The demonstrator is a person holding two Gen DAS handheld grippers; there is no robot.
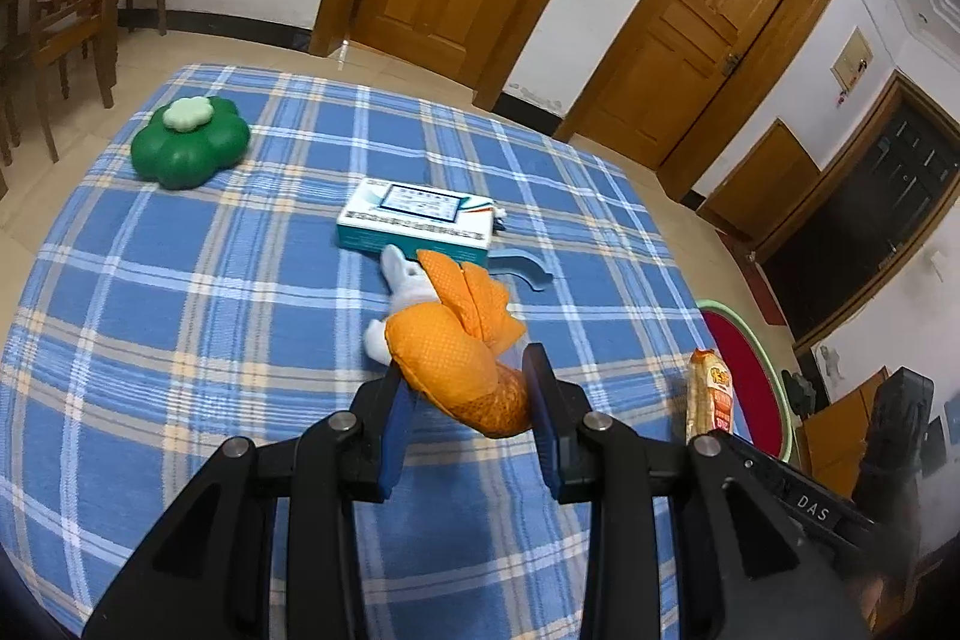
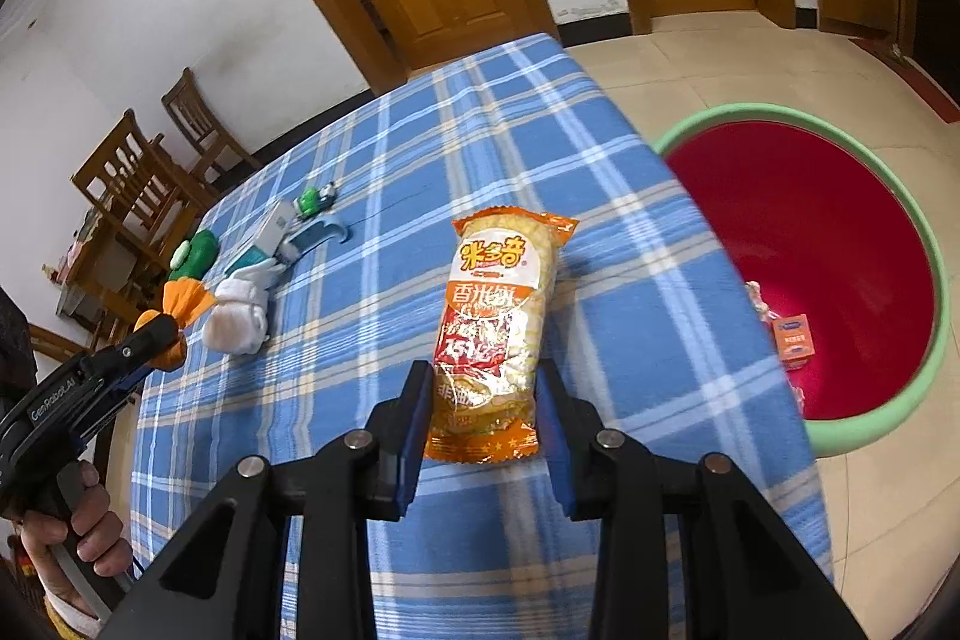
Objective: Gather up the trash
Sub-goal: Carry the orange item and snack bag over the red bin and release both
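Orange snack packet [image 2: 495, 334] is clamped in the right gripper [image 2: 485, 400]; the left gripper [image 1: 468, 394] grips a plush toy [image 1: 462, 334]. Both should travel level, unloosened, to the red basin [image 2: 882, 388] beside the table.

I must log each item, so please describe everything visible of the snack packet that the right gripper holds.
The snack packet is a long, clear plastic wrapper with orange ends and an orange, red and white label in Chinese print; pale round rice crackers show through. It looks sealed and full. The right gripper has its jaws closed on the lower half, the printed face up, above the blue checked tablecloth, near the table edge beside the red basin.
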